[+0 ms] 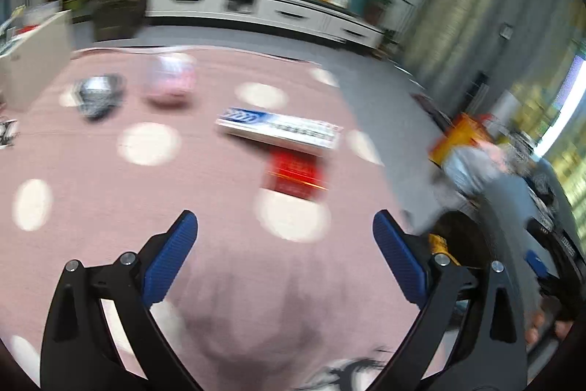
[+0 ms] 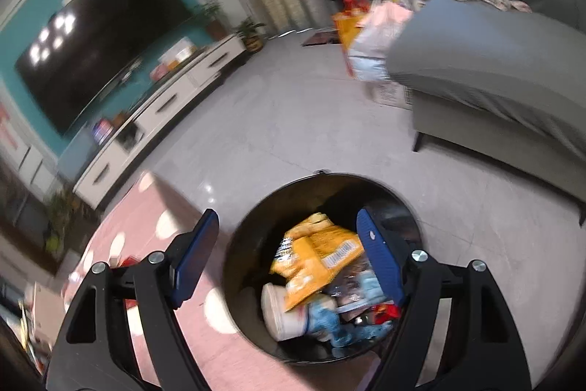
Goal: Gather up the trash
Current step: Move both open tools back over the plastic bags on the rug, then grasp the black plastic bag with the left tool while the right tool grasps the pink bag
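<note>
Your released left claw point(image 1: 285, 244) faced the toothpaste box point(image 1: 280, 129), lying crosswise just beyond it on the pink counter point(image 1: 91, 193), while your empty right claw point(image 2: 285, 244) hung open over the bin point(image 2: 245, 244).

Home living room. Large dark television point(image 2: 99, 39) on teal wall point(image 2: 22, 24), above long white media cabinet point(image 2: 164, 105) with drawers. Grey sofa point(image 2: 494, 68) heaped with clothes. Potted plants point(image 2: 252, 32) beside cabinet. Pale curtains point(image 1: 457, 6). Pink carpet point(image 1: 110, 207) with white spots over grey tiled floor point(image 2: 293, 120).
</note>
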`<action>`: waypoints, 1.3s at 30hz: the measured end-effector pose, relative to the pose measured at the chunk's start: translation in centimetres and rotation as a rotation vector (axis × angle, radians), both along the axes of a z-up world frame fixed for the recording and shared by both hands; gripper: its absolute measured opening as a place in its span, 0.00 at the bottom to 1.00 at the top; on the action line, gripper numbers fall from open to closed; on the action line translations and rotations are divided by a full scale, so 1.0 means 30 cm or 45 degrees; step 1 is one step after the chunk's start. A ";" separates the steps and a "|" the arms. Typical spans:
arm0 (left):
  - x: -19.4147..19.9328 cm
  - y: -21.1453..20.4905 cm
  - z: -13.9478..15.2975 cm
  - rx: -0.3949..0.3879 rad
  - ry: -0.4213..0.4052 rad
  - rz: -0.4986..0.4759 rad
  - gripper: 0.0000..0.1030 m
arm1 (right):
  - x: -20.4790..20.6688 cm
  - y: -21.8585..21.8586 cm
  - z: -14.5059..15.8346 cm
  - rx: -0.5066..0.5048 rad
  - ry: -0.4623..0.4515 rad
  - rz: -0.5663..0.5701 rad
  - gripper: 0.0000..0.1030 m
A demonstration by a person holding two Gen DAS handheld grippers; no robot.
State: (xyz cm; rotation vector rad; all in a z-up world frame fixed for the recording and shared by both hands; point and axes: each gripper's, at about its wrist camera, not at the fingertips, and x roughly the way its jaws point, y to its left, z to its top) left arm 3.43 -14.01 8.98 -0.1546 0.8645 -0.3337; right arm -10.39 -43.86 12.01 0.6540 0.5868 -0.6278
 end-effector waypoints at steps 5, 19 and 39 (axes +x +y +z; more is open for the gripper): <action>0.136 0.274 -0.024 -0.026 0.049 0.223 0.93 | 0.157 0.158 0.002 -0.039 0.054 0.241 0.74; 0.552 0.677 -0.098 -0.039 0.128 0.447 0.91 | 0.920 0.782 0.061 -0.121 0.175 0.927 0.74; 0.818 0.605 -0.282 -0.049 0.211 0.316 0.60 | 1.426 1.086 -0.291 0.054 0.481 1.166 0.63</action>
